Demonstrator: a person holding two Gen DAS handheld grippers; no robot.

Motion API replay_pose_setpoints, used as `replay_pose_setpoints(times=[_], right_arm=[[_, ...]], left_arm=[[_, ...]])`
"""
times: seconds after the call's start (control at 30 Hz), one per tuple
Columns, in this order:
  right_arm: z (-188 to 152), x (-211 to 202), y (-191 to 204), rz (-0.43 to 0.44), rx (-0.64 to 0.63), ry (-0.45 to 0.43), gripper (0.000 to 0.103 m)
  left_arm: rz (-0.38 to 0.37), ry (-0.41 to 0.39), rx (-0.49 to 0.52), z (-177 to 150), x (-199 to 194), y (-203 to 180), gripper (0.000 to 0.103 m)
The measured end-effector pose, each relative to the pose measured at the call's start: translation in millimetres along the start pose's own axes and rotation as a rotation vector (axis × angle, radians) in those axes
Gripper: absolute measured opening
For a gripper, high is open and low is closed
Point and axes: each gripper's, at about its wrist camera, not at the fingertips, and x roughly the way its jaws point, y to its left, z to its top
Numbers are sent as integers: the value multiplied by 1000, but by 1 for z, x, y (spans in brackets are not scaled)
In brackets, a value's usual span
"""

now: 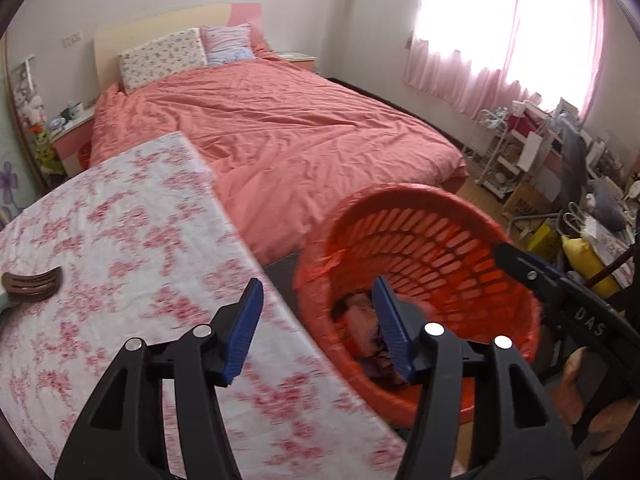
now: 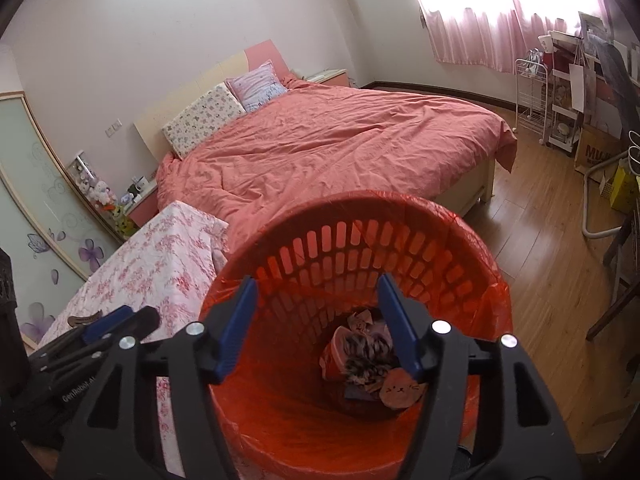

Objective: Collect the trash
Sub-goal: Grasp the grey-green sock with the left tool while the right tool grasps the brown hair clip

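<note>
over the mouth of the red bin (image 2: 360, 216) hangs the right gripper (image 2: 316, 308), its two blue-padded fingers spread apart with nothing between them. down at the bottom of the bin lies the trash (image 2: 368, 360): crumpled paper and wrappers, with a small brown piece bearing a cat face at the near right. the bin has slotted walls and a thin red bag (image 2: 492, 300) folded over its rim. it stands on the wooden floor (image 2: 540, 240), between the foot of the bed (image 2: 340, 140) and a table with a pink flowered cloth (image 2: 160, 264).

the left gripper (image 1: 316, 312) sits at the table's edge, partly above the cloth and partly above the bin's near rim. its fingers also stand apart and hold nothing. from this view the bin (image 1: 420, 248) shows on the right, with the trash (image 1: 364, 320) only dimly seen inside, behind one blue pad. a dark brown hair clip (image 1: 32, 284) lies on the cloth (image 1: 120, 220) at the far left, well apart from both grippers. the salmon bedspread covers the bed, with two pillows (image 1: 188, 52) at the headboard.
</note>
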Motion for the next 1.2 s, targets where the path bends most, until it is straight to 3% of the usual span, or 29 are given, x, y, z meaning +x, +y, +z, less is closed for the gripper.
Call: replay_pose_setpoints(times=[0.33, 0.7, 0.8, 0.97, 1.07, 1.13, 1.2], right_arm=[[-17, 2, 42, 2, -73, 34, 65], [-42, 20, 118, 73, -183, 105, 65], [-51, 28, 141, 96, -215, 127, 65], [-62, 40, 171, 119, -257, 164, 65], [-68, 46, 186, 129, -279, 183, 65], [-72, 49, 197, 135, -294, 194, 65], [-76, 51, 208, 148, -308, 205, 65]], left_arm=[[230, -17, -69, -25, -32, 92, 68], [522, -22, -245, -53, -67, 241, 69], [557, -17, -292, -58, -67, 275, 69], [513, 18, -324, -57, -48, 304, 68], [492, 41, -322, -55, -38, 311, 51], [484, 34, -328, -54, -39, 315, 27], [452, 29, -334, -55, -46, 319, 14]])
